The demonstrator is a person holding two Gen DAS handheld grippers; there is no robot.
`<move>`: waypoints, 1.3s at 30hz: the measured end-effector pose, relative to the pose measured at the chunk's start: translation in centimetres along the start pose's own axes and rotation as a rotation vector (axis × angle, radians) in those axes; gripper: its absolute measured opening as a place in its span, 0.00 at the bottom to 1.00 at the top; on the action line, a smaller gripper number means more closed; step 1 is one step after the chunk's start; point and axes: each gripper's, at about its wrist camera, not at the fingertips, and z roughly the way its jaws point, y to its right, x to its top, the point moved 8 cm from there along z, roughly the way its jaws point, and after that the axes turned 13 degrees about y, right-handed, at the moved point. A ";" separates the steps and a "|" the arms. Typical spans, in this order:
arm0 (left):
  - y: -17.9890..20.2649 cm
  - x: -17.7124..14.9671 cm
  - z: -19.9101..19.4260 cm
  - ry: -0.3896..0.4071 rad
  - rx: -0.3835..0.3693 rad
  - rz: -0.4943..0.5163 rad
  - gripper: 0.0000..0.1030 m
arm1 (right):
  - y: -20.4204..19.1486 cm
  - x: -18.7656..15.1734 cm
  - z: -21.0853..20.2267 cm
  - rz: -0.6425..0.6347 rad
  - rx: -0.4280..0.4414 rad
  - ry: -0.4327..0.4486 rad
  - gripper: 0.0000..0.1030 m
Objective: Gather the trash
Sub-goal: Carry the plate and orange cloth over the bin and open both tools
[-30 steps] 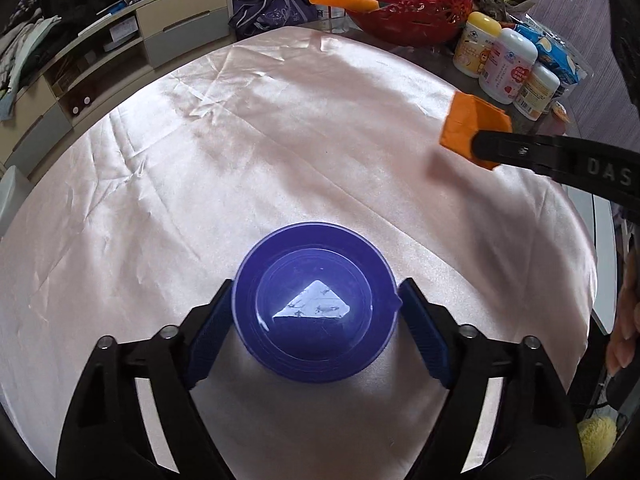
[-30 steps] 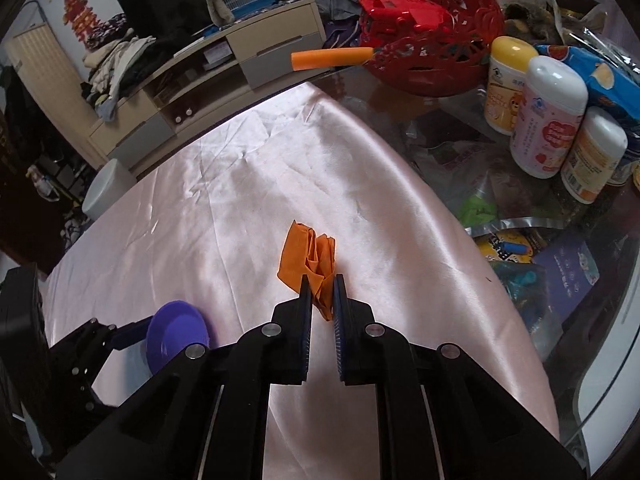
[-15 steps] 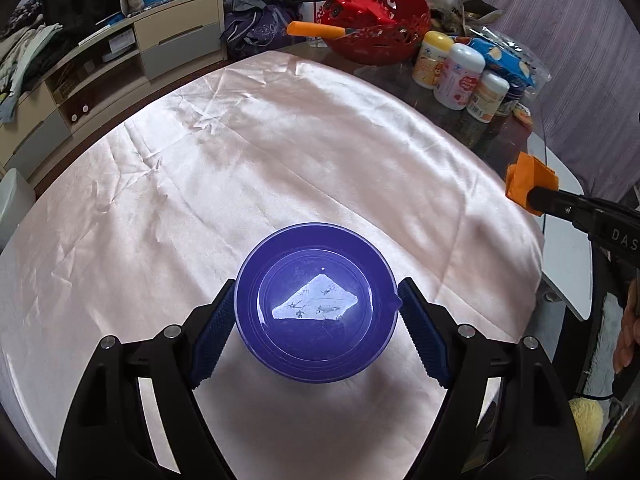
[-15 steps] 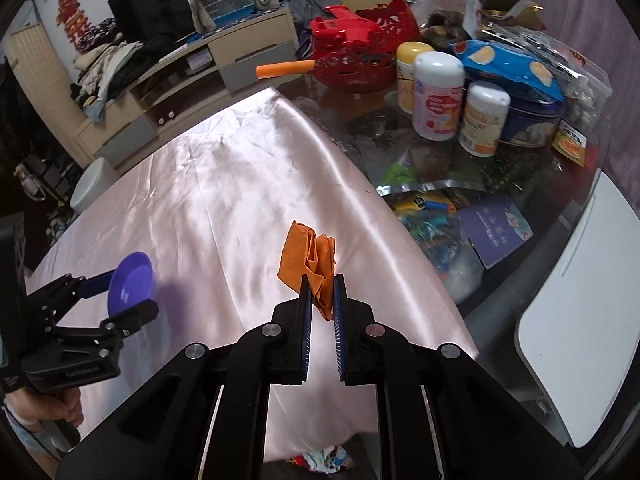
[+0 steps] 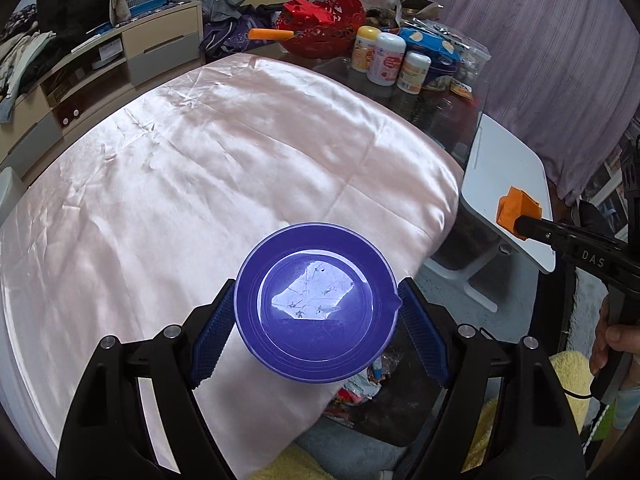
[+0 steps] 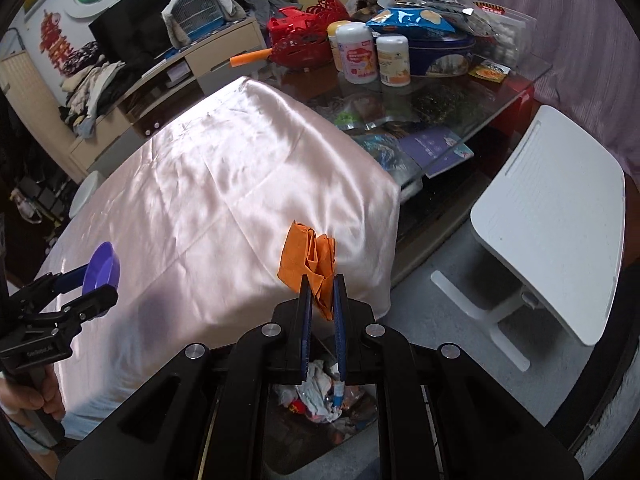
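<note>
Two grippers, left gripper grasping purple bowl, right gripper clenching orange cloth

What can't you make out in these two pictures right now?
- Trash bin: in the right wrist view the right tool, shut on the orange paper, covers most of it; in the left wrist view the purple bowl does. Its rim and shape are unclear.
- Bottle labels: too small to read.
- Pale patch inside the bowl: paper or a reflection, can't tell.
</note>
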 end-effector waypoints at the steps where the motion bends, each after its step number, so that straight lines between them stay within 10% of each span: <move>1: 0.5 -0.7 -0.3 -0.005 -0.006 0.005 0.74 | 0.1 -0.8 -0.4 0.008 0.001 0.000 0.11; 21: 5.3 -14.4 1.3 -0.153 -0.114 0.046 0.74 | -0.6 -13.3 -1.1 0.078 -0.029 -0.111 0.11; 33: 5.8 -15.7 4.1 -0.210 -0.101 0.052 0.77 | -1.1 -14.2 0.3 0.113 -0.038 -0.134 0.15; 37: 5.3 -15.2 3.5 -0.187 -0.095 0.042 0.87 | -1.0 -13.5 0.3 0.121 -0.035 -0.116 0.49; 39: 5.1 -14.8 3.0 -0.170 -0.087 0.040 0.91 | -1.0 -13.1 0.0 0.125 -0.030 -0.103 0.51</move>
